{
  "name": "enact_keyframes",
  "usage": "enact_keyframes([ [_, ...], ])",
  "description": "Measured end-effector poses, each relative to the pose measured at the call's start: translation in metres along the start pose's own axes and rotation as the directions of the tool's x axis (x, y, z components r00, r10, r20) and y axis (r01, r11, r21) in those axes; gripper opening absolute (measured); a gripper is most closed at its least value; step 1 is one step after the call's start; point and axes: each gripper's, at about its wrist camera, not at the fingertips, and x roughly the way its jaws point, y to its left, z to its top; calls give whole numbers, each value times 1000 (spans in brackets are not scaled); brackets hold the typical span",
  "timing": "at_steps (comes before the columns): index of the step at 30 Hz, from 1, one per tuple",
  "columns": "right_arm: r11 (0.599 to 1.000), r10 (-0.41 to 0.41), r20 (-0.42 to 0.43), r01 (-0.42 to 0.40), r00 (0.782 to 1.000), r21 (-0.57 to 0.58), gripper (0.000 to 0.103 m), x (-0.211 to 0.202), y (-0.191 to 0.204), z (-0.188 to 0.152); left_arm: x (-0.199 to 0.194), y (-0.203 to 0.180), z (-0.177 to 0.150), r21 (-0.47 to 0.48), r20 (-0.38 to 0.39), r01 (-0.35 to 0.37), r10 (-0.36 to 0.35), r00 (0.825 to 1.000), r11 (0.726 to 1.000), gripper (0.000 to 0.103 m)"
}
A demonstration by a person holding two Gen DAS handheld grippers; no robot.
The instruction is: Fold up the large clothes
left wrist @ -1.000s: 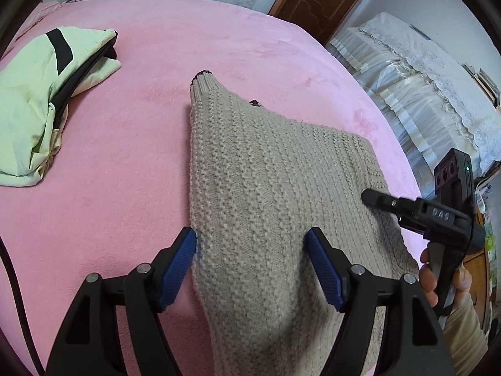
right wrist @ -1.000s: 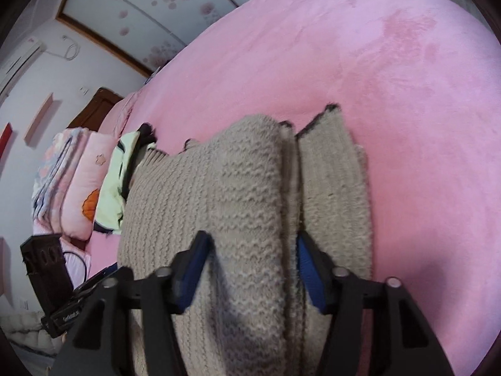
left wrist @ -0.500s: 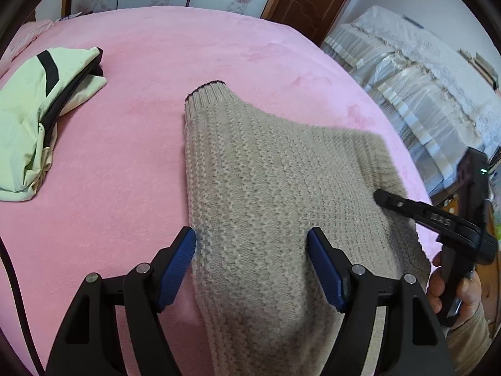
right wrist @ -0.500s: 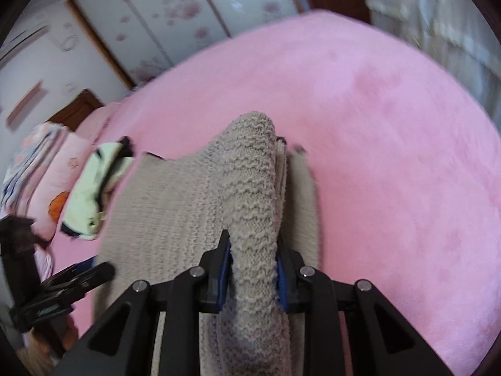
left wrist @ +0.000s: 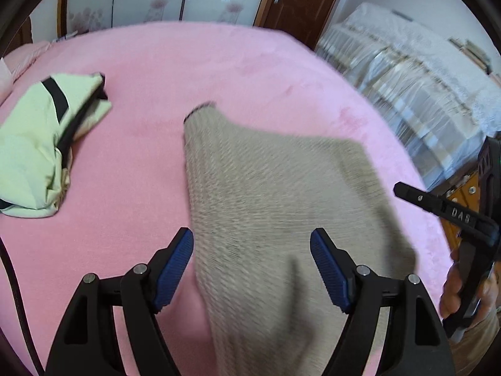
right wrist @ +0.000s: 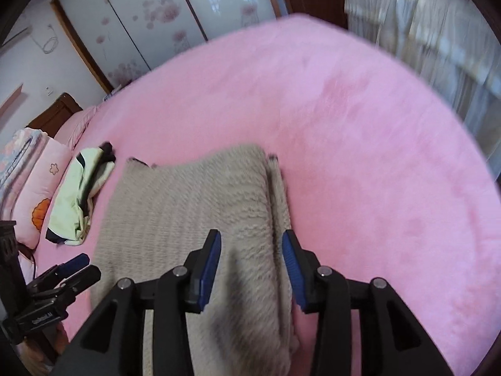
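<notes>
A beige knit sweater (left wrist: pixel 275 194) lies partly folded on the pink bed (left wrist: pixel 203 69); it also shows in the right wrist view (right wrist: pixel 194 206). My left gripper (left wrist: pixel 252 269) is open, its blue pads either side of the sweater's near edge. My right gripper (right wrist: pixel 252 269) is open too, jaws apart around the sweater's folded right edge, which is blurred. The right gripper shows at the right edge of the left wrist view (left wrist: pixel 444 210), and the left gripper at the lower left of the right wrist view (right wrist: pixel 72 269).
A folded pale green garment with black stripes (left wrist: pixel 40 144) lies at the bed's left; it shows in the right wrist view (right wrist: pixel 81 194) next to pink pillows (right wrist: pixel 37 188). A covered sofa (left wrist: pixel 422 87) stands beyond the bed's right edge.
My right gripper was shut on the sweater's fold half a second ago and has opened. Both views have pulled back a little; the sweater has dropped flatter.
</notes>
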Motion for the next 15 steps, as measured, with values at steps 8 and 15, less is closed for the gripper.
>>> enact_keyframes([
  [8, 993, -28, 44, 32, 999, -115, 41, -21, 42, -53, -16, -34, -42, 29, 41, -32, 30, 999, 999, 74],
  [15, 993, -96, 17, 97, 995, -67, 21, -22, 3, -89, 0, -22, -88, 80, -40, -135, 139, 990, 988, 70],
])
